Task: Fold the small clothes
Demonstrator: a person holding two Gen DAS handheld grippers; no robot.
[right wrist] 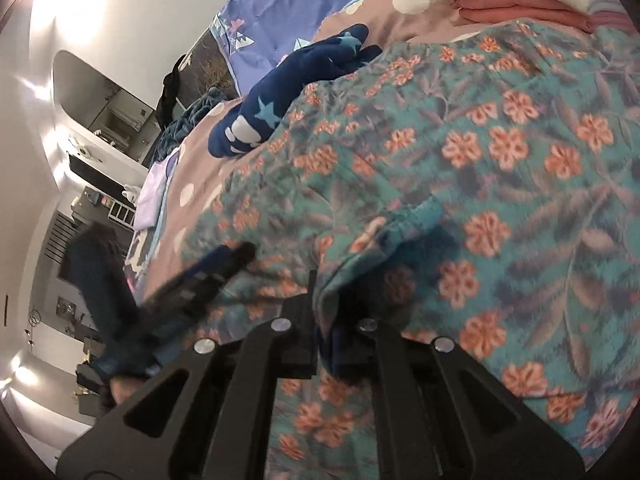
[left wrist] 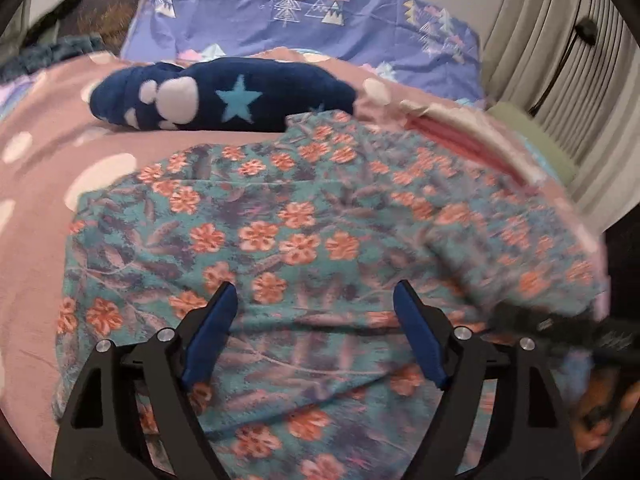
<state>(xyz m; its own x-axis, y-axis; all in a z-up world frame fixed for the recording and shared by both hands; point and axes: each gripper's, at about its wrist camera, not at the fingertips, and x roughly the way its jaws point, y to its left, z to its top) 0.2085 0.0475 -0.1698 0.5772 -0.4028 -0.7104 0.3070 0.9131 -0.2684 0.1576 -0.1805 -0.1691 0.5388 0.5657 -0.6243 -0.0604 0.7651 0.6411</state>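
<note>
Right wrist, floral garment (right wrist: 460, 168) pinched in right claw (right wrist: 320, 280)

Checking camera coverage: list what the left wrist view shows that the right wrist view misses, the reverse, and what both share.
Left wrist only: the left gripper open over the floral garment, and pleated curtains at right.
Right wrist only: the right gripper shut on a fold of that garment, plus a wall mirror and shelves at left.
Both: the floral garment, navy star-print fleece, folded pink clothes, purple tree-print pillow.
</note>
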